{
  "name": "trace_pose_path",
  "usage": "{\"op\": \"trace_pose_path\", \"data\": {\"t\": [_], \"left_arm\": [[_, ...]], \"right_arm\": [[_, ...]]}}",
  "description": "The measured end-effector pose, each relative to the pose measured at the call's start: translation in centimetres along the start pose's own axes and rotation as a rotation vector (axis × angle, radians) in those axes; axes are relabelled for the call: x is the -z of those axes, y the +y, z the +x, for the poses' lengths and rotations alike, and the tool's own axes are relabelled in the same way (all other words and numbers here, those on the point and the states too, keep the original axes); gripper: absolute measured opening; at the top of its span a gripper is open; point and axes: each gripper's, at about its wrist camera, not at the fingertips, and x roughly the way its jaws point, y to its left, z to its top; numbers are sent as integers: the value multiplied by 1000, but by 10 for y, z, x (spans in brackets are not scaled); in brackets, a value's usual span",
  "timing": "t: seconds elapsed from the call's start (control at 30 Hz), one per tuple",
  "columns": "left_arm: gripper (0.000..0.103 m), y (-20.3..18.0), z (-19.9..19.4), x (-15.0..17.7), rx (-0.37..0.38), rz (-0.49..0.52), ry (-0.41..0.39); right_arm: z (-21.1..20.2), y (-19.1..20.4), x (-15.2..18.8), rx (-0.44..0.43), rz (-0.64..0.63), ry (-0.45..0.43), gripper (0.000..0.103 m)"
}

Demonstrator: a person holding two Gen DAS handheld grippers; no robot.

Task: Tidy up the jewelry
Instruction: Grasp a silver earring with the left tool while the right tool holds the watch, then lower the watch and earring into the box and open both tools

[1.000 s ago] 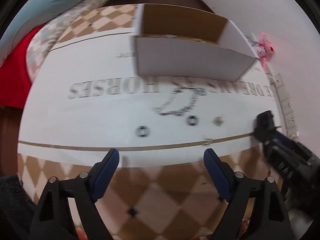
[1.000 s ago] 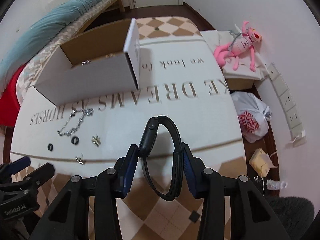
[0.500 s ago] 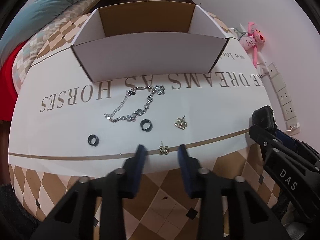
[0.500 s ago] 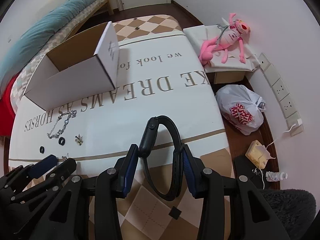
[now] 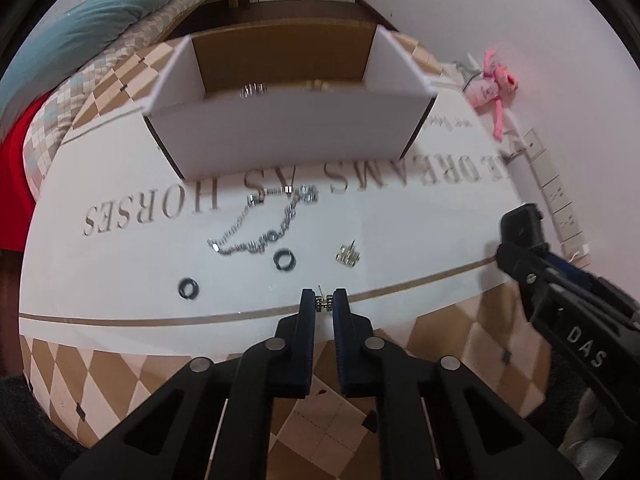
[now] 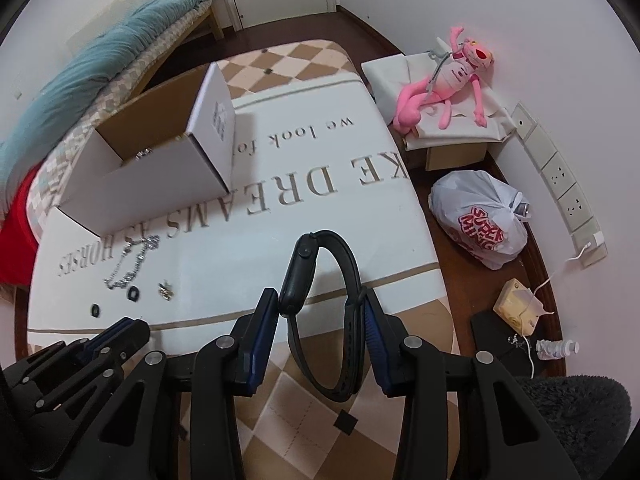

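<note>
Two claws at work: the left claw point(image 5: 324, 303) pinches a small earring point(image 5: 323, 302) at lower centre on the surface point(image 5: 120, 264); the right claw point(image 6: 320, 308) grips a black watch point(image 6: 316, 304), centre frame.

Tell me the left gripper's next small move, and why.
Probably lift straight up. The left gripper looks closed on the small stud earring at the tablecloth's white edge, and the open white box holding other jewelry sits just beyond the chain bracelet. A lift should clear those pieces first.
</note>
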Motion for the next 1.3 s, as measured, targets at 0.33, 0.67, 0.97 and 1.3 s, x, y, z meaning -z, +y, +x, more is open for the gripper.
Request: {"op": "trace_pose_path", "data": {"t": [0.33, 0.67, 0.97, 1.3], "left_arm": [[6, 44, -55, -100, 89, -76, -79], [9, 82, -20, -169, 45, -107, 25], [81, 102, -25, -178, -68, -139, -5], [103, 108, -26, -150, -175, -138, -60]], "right_arm": [[-27, 52, -81, -197, -68, -73, 43], [33, 105, -161, -218, -192, 60, 52], [37, 103, -169, -174, -213, 85, 66], [28, 93, -150, 19, -260, 34, 102]]}}
